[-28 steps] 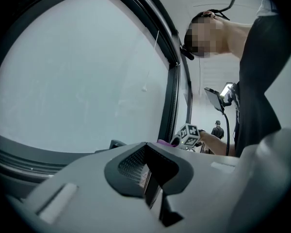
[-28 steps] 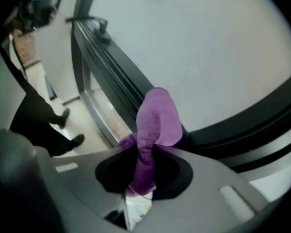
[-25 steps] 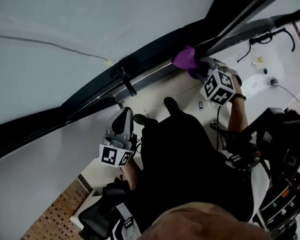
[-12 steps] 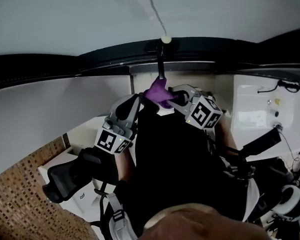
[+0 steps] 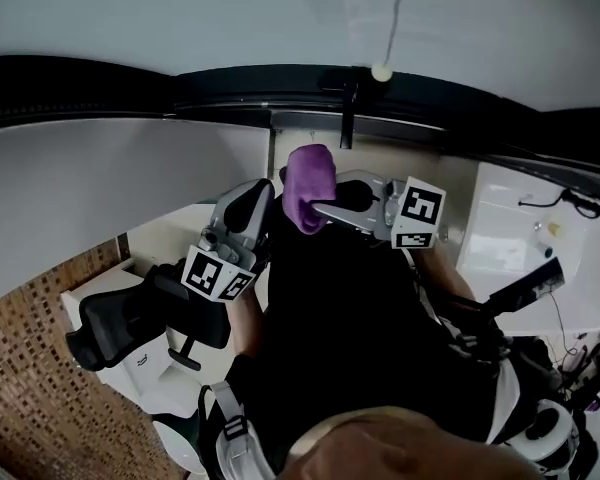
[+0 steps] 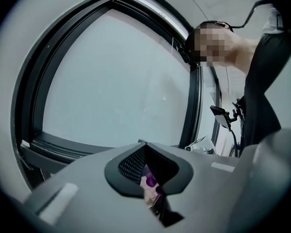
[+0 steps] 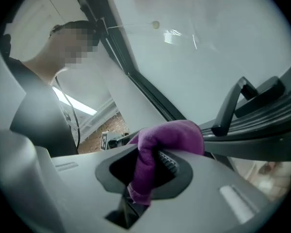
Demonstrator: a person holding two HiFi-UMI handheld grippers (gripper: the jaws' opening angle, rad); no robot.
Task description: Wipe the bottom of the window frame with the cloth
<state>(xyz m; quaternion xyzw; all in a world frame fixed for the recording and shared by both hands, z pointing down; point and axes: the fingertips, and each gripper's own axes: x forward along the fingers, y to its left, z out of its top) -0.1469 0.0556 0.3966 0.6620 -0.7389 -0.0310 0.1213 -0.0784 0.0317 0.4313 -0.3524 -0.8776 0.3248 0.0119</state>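
— What has changed in the last second?
— The right gripper point(image 5: 325, 205) has come in from the far end of the window frame point(image 5: 230, 93). A second ago it held the cloth point(image 5: 308, 184) against the frame's bottom edge. Now the cloth hangs below the window handle point(image 5: 348, 108) and touches no part of the frame.

— Is it gripped firmly?
— Yes. The right gripper's jaws are pinching the purple cloth between them. One bunch folds over the top of the jaws and a tail hangs down through them.

— And the left gripper point(image 5: 252, 204)?
— It is also below the handle, to the handle's left and just beside the cloth. Its jaws are pressed together with nothing in them. Only a narrow slit shows between the pads point(image 6: 131, 161), and a bit of purple from beyond shows through it.

— What else lies around the handle?
— The handle points downward from the dark bottom of the frame. A pale cord bead point(image 5: 381, 72) hangs just above and to the right of it, in front of the pane point(image 5: 180, 8). A black chair point(image 5: 120, 323) stands far below and to the left of it. The person's dark top point(image 5: 360, 328) fills the view beneath both grippers.
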